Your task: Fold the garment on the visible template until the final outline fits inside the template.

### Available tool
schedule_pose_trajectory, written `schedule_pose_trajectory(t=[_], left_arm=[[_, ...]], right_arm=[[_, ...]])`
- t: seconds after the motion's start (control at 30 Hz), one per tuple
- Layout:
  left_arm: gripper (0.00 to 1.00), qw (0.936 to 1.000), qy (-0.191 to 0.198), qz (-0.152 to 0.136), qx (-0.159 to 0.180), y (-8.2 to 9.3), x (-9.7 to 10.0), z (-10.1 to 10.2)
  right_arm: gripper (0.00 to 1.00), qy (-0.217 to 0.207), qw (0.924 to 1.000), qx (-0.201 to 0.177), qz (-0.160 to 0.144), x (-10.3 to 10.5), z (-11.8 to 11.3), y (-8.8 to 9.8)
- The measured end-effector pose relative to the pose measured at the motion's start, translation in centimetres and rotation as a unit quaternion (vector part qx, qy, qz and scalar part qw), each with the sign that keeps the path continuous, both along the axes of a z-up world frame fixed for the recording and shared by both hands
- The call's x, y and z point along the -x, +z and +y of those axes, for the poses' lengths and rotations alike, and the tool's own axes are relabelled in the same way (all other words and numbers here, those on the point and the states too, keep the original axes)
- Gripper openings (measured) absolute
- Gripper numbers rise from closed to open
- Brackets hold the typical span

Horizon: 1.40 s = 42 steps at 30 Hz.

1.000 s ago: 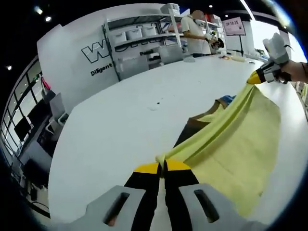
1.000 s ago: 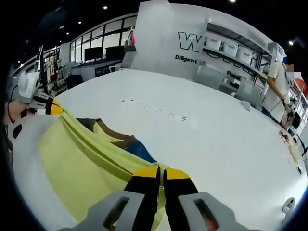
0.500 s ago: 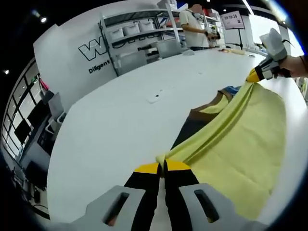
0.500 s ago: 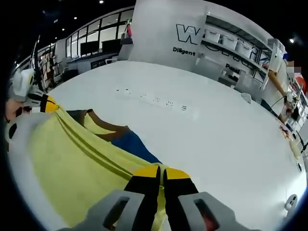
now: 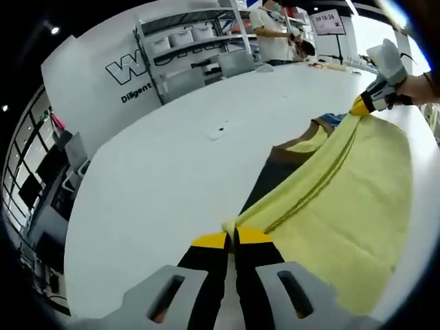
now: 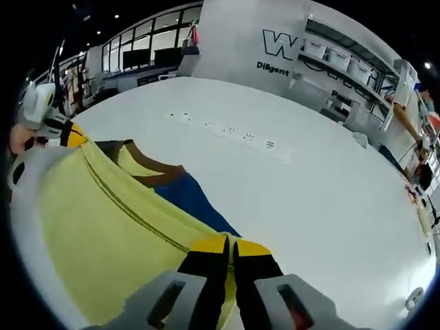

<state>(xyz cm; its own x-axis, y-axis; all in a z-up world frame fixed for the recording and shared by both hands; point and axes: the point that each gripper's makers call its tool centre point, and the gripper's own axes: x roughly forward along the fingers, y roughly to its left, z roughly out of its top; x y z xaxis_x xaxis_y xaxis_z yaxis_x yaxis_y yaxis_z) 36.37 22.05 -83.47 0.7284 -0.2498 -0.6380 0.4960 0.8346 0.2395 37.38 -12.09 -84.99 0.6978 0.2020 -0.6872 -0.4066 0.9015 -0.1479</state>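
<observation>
A yellow garment (image 5: 344,199) with brown and blue parts is held up taut over the white table (image 5: 158,172). My left gripper (image 5: 231,238) is shut on one edge corner of it. The right gripper (image 5: 362,106), held by a hand, pinches the other end of that edge at the far right of the left gripper view. In the right gripper view my right gripper (image 6: 229,243) is shut on the yellow garment (image 6: 103,227), and the left gripper (image 6: 72,135) grips the far corner. A brown band (image 6: 155,168) and a blue panel (image 6: 189,199) lie under the raised edge. Any template is hidden.
A white wall (image 5: 103,82) with dark lettering and shelves with bins (image 5: 185,41) stand behind the table. A person (image 5: 271,31) stands at the far end. Small dark marks (image 6: 227,130) run in a row on the table (image 6: 309,192).
Both grippers keep their hold on the yellow edge. The edge is pulled tauter and more of the yellow cloth is spread out; more of the blue panel shows in the right gripper view.
</observation>
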Motion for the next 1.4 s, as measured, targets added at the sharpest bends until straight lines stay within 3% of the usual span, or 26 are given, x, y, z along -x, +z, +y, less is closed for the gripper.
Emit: schedule_pose_trajectory(t=[0.03, 0.07, 0.2, 0.3, 0.37, 0.4, 0.43, 0.47, 0.5, 0.53, 0.6, 0.73, 0.8, 0.83, 0.87, 0.9, 0.97, 1.03, 1.07, 1.1, 1.17, 1.2, 1.23, 1.33, 1.37, 1.4], left_arm=[[0.05, 1.0, 0.004, 0.004, 0.004, -0.2, 0.1, 0.0], [0.05, 0.9968, 0.047, 0.021, 0.06, -0.4, 0.0, 0.4], [0.05, 0.9988, 0.027, 0.015, 0.039, -0.3, 0.1, 0.3], [0.06, 0.9978, 0.018, 0.019, 0.061, -0.2, 0.3, 0.0], [0.06, 0.9973, 0.017, 0.014, 0.07, 0.3, 0.3, 0.2], [0.07, 0.9976, 0.008, 0.012, 0.068, 0.4, 0.2, 0.1], [0.08, 0.9982, -0.014, 0.008, 0.058, 0.7, 0.2, -0.2], [0.09, 0.9988, -0.029, 0.008, 0.039, 0.8, 0.3, -0.1], [0.11, 0.9984, -0.054, -0.016, 0.009, 1.6, 0.0, 0.0], [0.13, 0.9974, -0.066, -0.027, 0.003, 2.1, 0.0, -0.1], [0.16, 0.9957, -0.085, -0.037, 0.003, 2.7, 0.1, -0.3], [0.24, 0.9901, -0.131, -0.038, -0.031, 3.0, 0.8, -0.3], [0.25, 0.9809, -0.171, -0.057, -0.073, 3.2, 1.0, -0.4], [0.25, 0.9761, -0.188, -0.062, -0.089, 3.2, 1.2, -0.6], [0.26, 0.9723, -0.201, -0.066, -0.099, 3.3, 1.3, -0.7], [0.27, 0.9701, -0.208, -0.07, -0.104, 3.4, 1.3, -0.8], [0.3, 0.9531, -0.249, -0.079, -0.153, 3.2, 1.4, -0.9], [0.3, 0.9457, -0.27, -0.079, -0.163, 3.1, 1.5, -1.2], [0.28, 0.937, -0.288, -0.085, -0.179, 3.0, 1.4, -1.4], [0.26, 0.9345, -0.292, -0.085, -0.185, 3.0, 1.4, -1.4], [0.27, 0.9169, -0.331, -0.086, -0.206, 2.7, 1.7, -1.9], [0.27, 0.9146, -0.336, -0.087, -0.208, 2.7, 1.7, -2.0], [0.26, 0.9079, -0.351, -0.085, -0.214, 2.6, 1.8, -2.1], [0.26, 0.901, -0.355, -0.077, -0.236, 2.2, 1.5, -1.7], [0.25, 0.9015, -0.355, -0.073, -0.236, 2.1, 1.4, -1.6], [0.25, 0.9015, -0.357, -0.069, -0.235, 2.0, 1.3, -1.5]], right_arm=[[0.0, -0.001, 1.0, -0.001, 0.0, 0.0, 0.0, 0.0], [0.0, -0.039, 0.9983, -0.042, 0.013, 0.4, 0.1, 0.0], [0.0, -0.053, 0.9944, -0.088, 0.024, 0.7, -0.1, 0.1], [0.01, -0.019, 0.9959, -0.083, 0.028, 0.9, 0.2, 0.2], [0.12, -0.012, 0.9955, -0.092, 0.016, 0.8, 0.0, 0.7], [0.22, -0.013, 0.9954, -0.095, -0.005, 0.4, -0.3, 1.3], [0.35, -0.011, 0.9955, -0.093, -0.015, 0.3, -0.4, 1.5], [0.4, -0.007, 0.9961, -0.087, -0.017, 0.4, -0.5, 1.8], [0.41, 0.013, 0.9972, -0.072, -0.019, 0.3, -0.8, 2.2], [0.4, 0.022, 0.9972, -0.069, -0.021, 0.3, -0.7, 2.4], [0.42, 0.083, 0.995, -0.042, -0.035, 0.5, -0.1, 3.1], [0.41, 0.205, 0.9773, 0.04, -0.038, 1.5, 1.0, 3.4], [0.4, 0.243, 0.9659, 0.078, -0.042, 1.9, 1.2, 3.6], [0.4, 0.275, 0.9534, 0.11, -0.055, 1.8, 1.3, 3.8], [0.41, 0.295, 0.9472, 0.115, -0.052, 1.8, 1.5, 3.8], [0.41, 0.303, 0.9438, 0.124, -0.047, 2.2, 1.5, 3.8], [0.4, 0.323, 0.933, 0.153, -0.042, 2.3, 1.2, 3.7], [0.38, 0.339, 0.9258, 0.161, -0.044, 2.5, 1.5, 3.9], [0.36, 0.344, 0.9237, 0.162, -0.044, 2.6, 1.6, 4.0], [0.35, 0.347, 0.9225, 0.164, -0.044, 2.7, 1.6, 4.0], [0.35, 0.369, 0.9094, 0.188, -0.034, 3.1, 1.5, 3.7], [0.34, 0.373, 0.9074, 0.191, -0.032, 3.2, 1.5, 3.6], [0.33, 0.377, 0.9054, 0.193, -0.03, 3.3, 1.6, 3.5], [0.29, 0.391, 0.8963, 0.208, -0.026, 3.3, 1.3, 3.2], [0.28, 0.394, 0.8944, 0.21, -0.025, 3.3, 1.3, 3.2], [0.27, 0.422, 0.8777, 0.227, -0.016, 3.6, 1.3, 2.8]])
